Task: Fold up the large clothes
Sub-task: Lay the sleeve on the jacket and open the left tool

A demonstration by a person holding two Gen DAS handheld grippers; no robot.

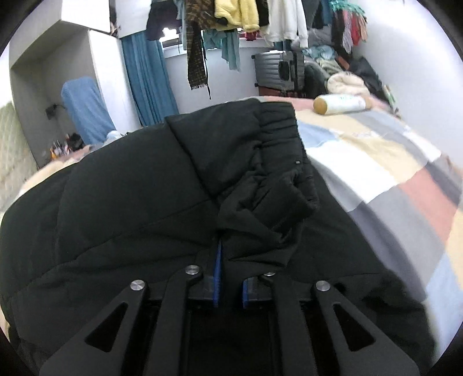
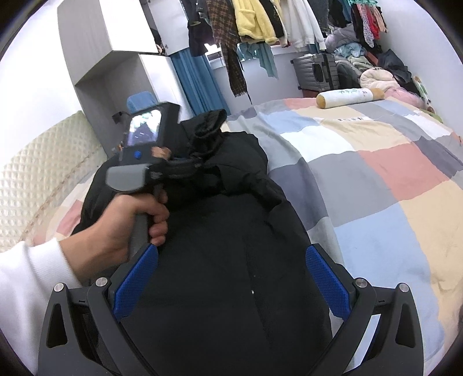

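Observation:
A large black padded jacket (image 1: 121,208) lies on the patchwork bedspread (image 1: 390,162). My left gripper (image 1: 230,277) is shut on a bunch of the jacket's black fabric near the elastic sleeve cuff (image 1: 277,136); its blue pads are nearly hidden by cloth. In the right wrist view the jacket (image 2: 231,260) lies along the bed under my right gripper (image 2: 231,280), which is open and empty, its blue fingers (image 2: 325,283) spread wide just above the fabric. The left gripper body (image 2: 150,156), held by a hand, holds the sleeve (image 2: 208,124) raised at the left.
A cylindrical bolster pillow (image 2: 350,97) lies at the far end of the bed. A grey suitcase (image 2: 314,71) and heaped clothes stand behind it. Clothes hang overhead (image 2: 251,20). A padded cream headboard (image 2: 43,167) is at the left. A white wardrobe (image 2: 115,57) stands behind it.

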